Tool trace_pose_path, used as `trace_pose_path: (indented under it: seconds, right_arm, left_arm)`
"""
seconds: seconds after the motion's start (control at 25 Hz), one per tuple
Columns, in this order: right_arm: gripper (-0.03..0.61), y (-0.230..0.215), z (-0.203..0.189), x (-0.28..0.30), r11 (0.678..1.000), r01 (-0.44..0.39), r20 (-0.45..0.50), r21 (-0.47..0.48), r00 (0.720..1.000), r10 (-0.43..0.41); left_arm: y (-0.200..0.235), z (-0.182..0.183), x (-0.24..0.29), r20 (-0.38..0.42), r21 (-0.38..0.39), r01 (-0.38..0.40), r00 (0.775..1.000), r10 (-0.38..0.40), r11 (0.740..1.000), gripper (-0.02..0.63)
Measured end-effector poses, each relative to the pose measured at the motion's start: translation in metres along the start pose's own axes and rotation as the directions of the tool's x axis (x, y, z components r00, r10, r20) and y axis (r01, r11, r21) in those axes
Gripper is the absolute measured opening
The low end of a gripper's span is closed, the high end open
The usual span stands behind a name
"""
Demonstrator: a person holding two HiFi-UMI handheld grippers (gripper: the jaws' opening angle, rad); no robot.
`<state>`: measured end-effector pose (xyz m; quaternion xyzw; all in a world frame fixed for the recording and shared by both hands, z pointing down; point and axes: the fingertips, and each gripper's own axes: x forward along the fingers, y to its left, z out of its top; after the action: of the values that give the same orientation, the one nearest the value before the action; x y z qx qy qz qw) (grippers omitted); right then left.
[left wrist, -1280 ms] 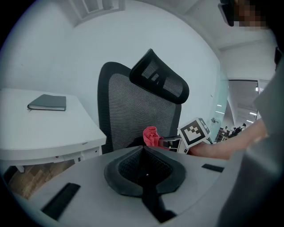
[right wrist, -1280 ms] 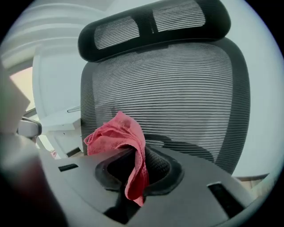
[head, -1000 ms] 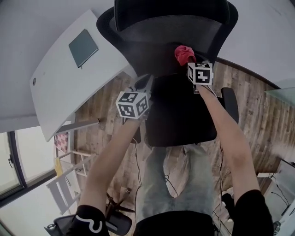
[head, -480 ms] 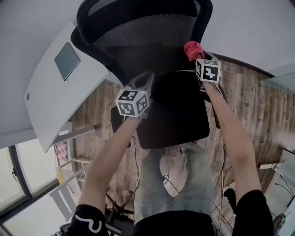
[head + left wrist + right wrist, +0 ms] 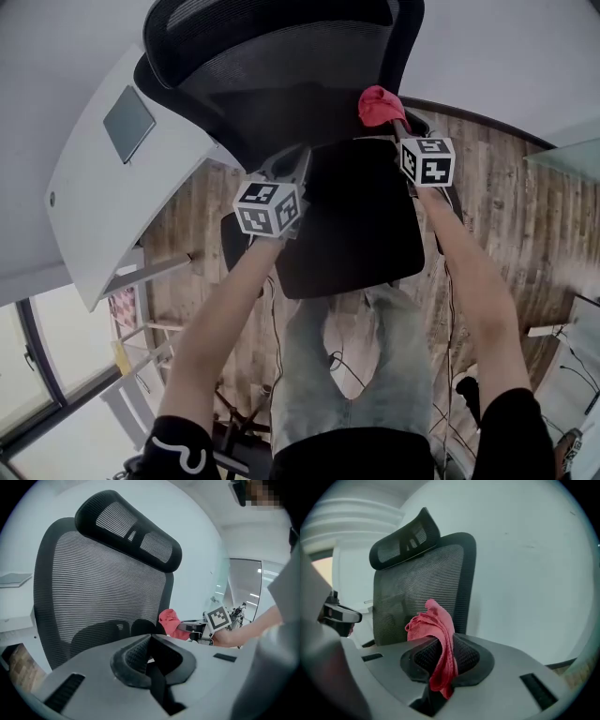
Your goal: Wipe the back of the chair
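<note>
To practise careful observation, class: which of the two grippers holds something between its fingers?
The right gripper: its fingers are shut on the red cloth. The left gripper has nothing between its fingers.

1. Desk [image 5: 84, 216]: white top with a curved edge, upper left in the head view.
2. Notebook [image 5: 129, 123]: dark grey-green, flat, lying on the desk, well apart from its edge.
3. Floor [image 5: 202, 225]: brown wooden planks.
4. Wall [image 5: 506, 56]: plain white.
5. Cables [image 5: 335, 362]: thin, black, loose on the floor.
6. Window [image 5: 19, 356]: bright, dark-framed, lower left.
7. Checkered item [image 5: 122, 305]: pink and white, below the desk edge; kind unclear.
</note>
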<state>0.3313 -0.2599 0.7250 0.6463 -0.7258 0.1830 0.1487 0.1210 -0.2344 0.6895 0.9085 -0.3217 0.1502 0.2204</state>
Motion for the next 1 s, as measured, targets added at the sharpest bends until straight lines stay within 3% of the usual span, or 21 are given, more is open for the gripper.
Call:
trace_pose_path:
  seconds: [0.28, 0.64, 0.84, 1.0]
  right_arm:
    - [0.075, 0.109, -0.013, 0.025, 0.979, -0.191, -0.045, -0.066, 0.981, 0.189]
    - [0.078, 0.282, -0.02, 0.06, 0.899, -0.386, -0.125, -0.208, 0.922, 0.367]
    - [0.078, 0.331, -0.036, 0.076, 0.892, -0.398, -0.178, -0.214, 0.914, 0.365]
    - [0.077, 0.345, -0.041, 0.093, 0.919, -0.347, -0.186, -0.189, 0.931, 0.314]
  left_arm:
    - [0.042, -0.015, -0.047, 0.0, -0.01, -0.067, 0.998, 0.067, 0.998, 0.025]
    - [0.121, -0.032, -0.134, 0.02, -0.044, -0.189, 0.982, 0.19, 0.981, 0.025]
    - [0.145, -0.043, -0.167, 0.026, -0.063, -0.221, 0.974, 0.223, 0.973, 0.025]
    - [0.16, -0.053, -0.183, 0.036, -0.08, -0.227, 0.972, 0.23, 0.971, 0.025]
